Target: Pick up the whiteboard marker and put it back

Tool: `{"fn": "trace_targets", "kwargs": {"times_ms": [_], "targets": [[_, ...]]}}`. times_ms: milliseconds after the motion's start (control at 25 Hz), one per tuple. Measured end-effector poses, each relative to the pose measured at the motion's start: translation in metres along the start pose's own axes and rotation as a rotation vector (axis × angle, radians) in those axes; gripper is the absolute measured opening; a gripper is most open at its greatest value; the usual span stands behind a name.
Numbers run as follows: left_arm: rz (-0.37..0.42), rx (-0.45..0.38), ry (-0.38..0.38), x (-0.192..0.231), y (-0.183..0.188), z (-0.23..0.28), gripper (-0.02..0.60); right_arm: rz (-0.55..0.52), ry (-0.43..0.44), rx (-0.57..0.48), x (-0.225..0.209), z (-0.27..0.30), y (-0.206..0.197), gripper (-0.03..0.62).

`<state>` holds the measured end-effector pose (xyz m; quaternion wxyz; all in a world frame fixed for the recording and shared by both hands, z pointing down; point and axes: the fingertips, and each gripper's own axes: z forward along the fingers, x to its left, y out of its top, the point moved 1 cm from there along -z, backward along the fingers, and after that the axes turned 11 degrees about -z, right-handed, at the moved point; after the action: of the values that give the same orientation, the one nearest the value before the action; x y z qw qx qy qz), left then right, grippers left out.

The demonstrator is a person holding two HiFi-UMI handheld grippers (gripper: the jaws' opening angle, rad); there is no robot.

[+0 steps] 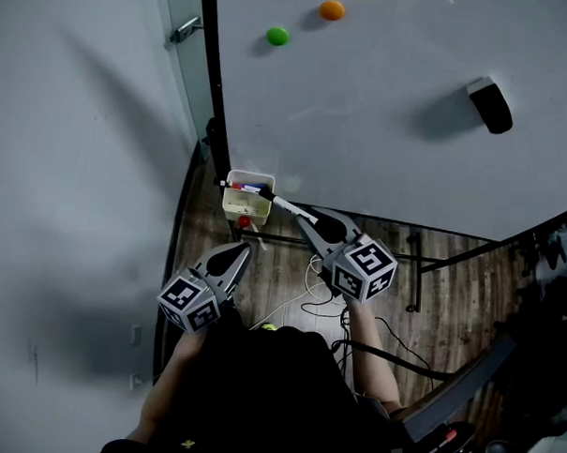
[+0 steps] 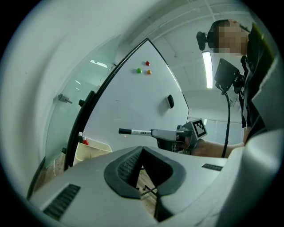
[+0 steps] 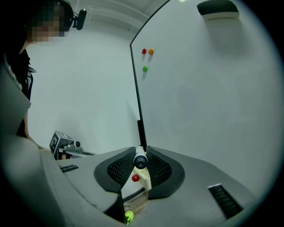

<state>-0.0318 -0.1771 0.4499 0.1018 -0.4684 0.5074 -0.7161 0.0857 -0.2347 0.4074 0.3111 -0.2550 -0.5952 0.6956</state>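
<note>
My right gripper is shut on a whiteboard marker with a white barrel and black cap. The marker points level toward a cream holder box hung at the whiteboard's lower left corner, and its tip is over the box's right rim. In the right gripper view the marker shows end-on between the pads of the right gripper, with the box just below. The left gripper view shows the marker from the side. My left gripper hangs lower left of the box, its tips together with nothing between them.
Other markers, red and blue, lie in the box. The whiteboard carries a green magnet, an orange magnet and a black eraser. Its stand and cables cross the wooden floor. A glass door stands to the left.
</note>
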Motion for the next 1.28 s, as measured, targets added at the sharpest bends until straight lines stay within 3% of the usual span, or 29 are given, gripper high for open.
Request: {"fn": "trace_targets", "kwargs": {"times_ms": [360,1280], "targets": [[-0.016,-0.013,0.018,0.009,0.004,-0.009,0.021,0.000,0.032,0.015,0.007,0.018,-0.004,0.078],[-0.069,-0.008,0.103,0.047,0.002,-0.040,0.021,-0.020,0.101,0.167,0.017,0.077,-0.043,0.078]]}}
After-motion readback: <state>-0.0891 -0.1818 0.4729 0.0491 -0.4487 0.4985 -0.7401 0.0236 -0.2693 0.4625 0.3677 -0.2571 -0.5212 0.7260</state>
